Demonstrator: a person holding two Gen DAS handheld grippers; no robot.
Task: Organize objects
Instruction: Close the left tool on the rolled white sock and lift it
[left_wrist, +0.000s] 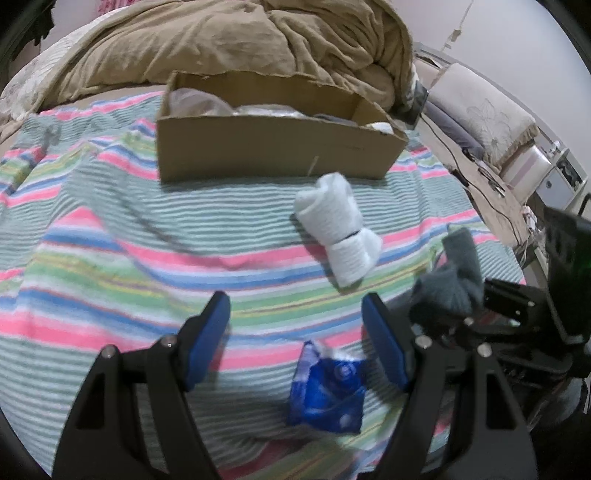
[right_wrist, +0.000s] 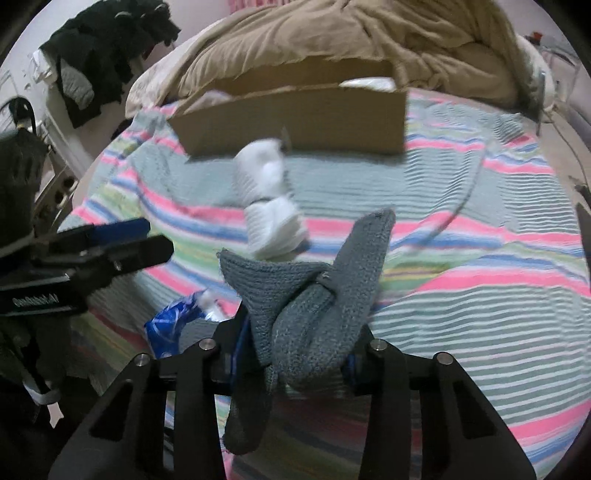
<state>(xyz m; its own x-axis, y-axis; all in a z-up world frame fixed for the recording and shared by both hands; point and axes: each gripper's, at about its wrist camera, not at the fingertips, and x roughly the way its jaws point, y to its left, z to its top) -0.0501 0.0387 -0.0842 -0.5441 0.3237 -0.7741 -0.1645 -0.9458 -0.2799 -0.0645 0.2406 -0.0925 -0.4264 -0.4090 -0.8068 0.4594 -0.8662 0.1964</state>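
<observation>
My right gripper (right_wrist: 295, 354) is shut on a grey knitted sock bundle (right_wrist: 314, 295) and holds it above the striped blanket; it also shows in the left wrist view (left_wrist: 448, 284). My left gripper (left_wrist: 295, 317) is open and empty, with blue pads, above a blue patterned packet (left_wrist: 327, 391), which shows in the right wrist view (right_wrist: 170, 325) too. A white rolled sock pair (left_wrist: 340, 229) lies on the blanket in front of an open cardboard box (left_wrist: 273, 151). The box (right_wrist: 295, 122) and white socks (right_wrist: 269, 206) show in the right wrist view.
The box holds clear plastic and white items (left_wrist: 207, 103). A tan duvet (left_wrist: 236, 40) is heaped behind it. The striped blanket (left_wrist: 110, 240) covers the bed. A bedside unit with cables (left_wrist: 517, 166) is at right. Dark clothes (right_wrist: 107, 44) hang at far left.
</observation>
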